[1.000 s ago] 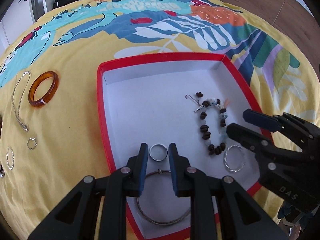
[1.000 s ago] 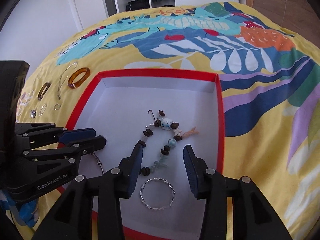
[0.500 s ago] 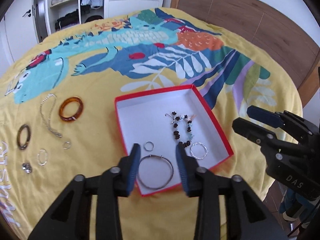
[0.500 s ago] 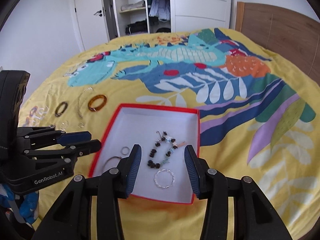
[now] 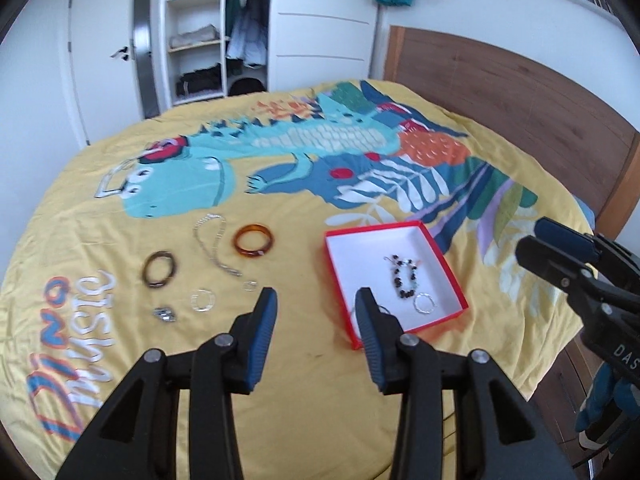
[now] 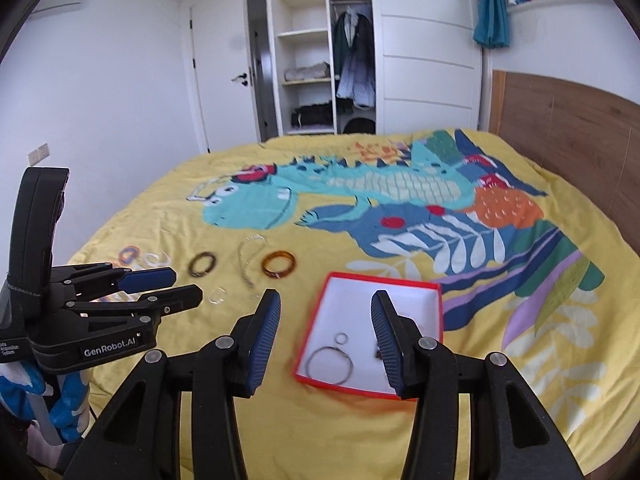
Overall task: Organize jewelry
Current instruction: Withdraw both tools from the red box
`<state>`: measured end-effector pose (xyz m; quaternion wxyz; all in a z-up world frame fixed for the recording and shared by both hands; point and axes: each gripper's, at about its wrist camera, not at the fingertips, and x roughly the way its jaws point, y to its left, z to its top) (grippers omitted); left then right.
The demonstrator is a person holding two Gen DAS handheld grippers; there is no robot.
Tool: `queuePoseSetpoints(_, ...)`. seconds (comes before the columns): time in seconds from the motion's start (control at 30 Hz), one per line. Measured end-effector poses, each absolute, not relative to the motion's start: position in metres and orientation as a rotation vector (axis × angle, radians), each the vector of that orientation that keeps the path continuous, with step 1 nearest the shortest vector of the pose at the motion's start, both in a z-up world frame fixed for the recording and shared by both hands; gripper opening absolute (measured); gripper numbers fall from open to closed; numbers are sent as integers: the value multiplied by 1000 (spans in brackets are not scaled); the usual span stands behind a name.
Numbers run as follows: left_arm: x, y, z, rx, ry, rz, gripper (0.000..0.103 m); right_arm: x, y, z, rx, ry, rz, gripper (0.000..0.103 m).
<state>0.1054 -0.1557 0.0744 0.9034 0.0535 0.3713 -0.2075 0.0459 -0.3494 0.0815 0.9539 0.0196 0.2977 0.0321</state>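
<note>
Both claws, left (image 5: 316, 310) and right (image 6: 325, 314), are hanging wide open and empty above the bedspread (image 5: 300, 380), the red box (image 5: 452, 280) lying just ahead.

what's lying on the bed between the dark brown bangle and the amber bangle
A silver chain lies between the dark brown bangle and the amber bangle, clearest in the left wrist view.

The red box (image 6: 438, 312) lies on the yellow bedspread (image 6: 520, 360), holding a large hoop (image 6: 330, 364) and small ring (image 6: 341, 337). Left of the box lie an amber bangle (image 6: 279, 264) and dark bangle (image 6: 203, 264).
</note>
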Motion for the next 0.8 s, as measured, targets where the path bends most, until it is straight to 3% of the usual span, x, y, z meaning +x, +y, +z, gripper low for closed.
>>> queuePoseSetpoints(0.23,71,-90,123,96,647,-296,39,9,-304,130,8,497,92,61)
queuePoseSetpoints(0.8,38,23,170,-23,550,-128,39,-31,-245,181,-40,360,190,61)
